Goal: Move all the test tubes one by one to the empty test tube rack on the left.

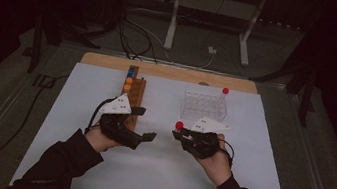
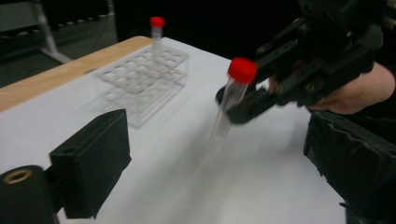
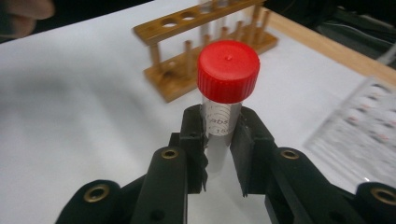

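**Red-capped tube held over the white mat, between two racks**

From my remote seat I take the clear rack (image 1: 204,107) as my landmark. Under it the white mat (image 1: 78,111) runs wide: broad bare sheet lies on the near side of the rack, down to the mat's near edge, and more to its left as far as the wooden rack (image 1: 134,94), which stands well apart with orange and blue caps at its far end. One red-capped tube (image 1: 223,96) stands upright in the clear rack's far right corner.

Just this side of the clear rack, my right gripper (image 3: 219,140) pinches a second tube (image 3: 223,116) below its red cap (image 3: 228,70), pads pressed on the clear wall. In the left gripper view its long axis runs near upright with a tilt, cap uppermost, lower end above the mat.

Left of it, beside the wooden rack's near end, my left gripper (image 1: 144,124) stands with jaws spread, nothing between them.
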Demonstrator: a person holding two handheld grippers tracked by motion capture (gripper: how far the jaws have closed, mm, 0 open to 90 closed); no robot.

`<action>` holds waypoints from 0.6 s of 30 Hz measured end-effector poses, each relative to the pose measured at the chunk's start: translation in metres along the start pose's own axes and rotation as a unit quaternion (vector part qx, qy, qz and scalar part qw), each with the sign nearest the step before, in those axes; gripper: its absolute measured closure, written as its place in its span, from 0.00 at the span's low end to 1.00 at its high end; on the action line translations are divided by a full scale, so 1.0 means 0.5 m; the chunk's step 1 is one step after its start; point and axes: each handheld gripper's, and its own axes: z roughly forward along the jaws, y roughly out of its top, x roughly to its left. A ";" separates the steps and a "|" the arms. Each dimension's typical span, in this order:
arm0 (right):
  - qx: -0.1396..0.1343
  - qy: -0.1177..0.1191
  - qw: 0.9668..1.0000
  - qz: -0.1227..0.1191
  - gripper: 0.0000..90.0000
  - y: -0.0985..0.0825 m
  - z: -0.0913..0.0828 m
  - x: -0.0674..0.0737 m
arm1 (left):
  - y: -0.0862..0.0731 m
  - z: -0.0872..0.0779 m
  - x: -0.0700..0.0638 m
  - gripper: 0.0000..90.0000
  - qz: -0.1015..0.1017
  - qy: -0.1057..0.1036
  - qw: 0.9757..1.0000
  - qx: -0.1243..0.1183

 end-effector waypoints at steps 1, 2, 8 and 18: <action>0.000 0.005 1.000 0.000 0.83 -0.001 0.002 0.004 | 0.001 0.006 -0.003 0.15 0.002 -0.005 1.000 -0.003; 0.002 0.008 1.000 -0.003 0.83 -0.002 0.004 0.008 | 0.003 0.012 -0.006 0.18 0.006 -0.007 1.000 -0.002; 0.005 0.022 1.000 -0.004 0.83 -0.005 0.010 0.021 | 0.009 0.045 -0.024 0.32 0.027 -0.016 0.999 0.003; 0.004 0.029 1.000 -0.005 0.83 -0.004 0.010 0.028 | 0.013 0.077 -0.035 0.61 0.043 -0.031 0.999 0.006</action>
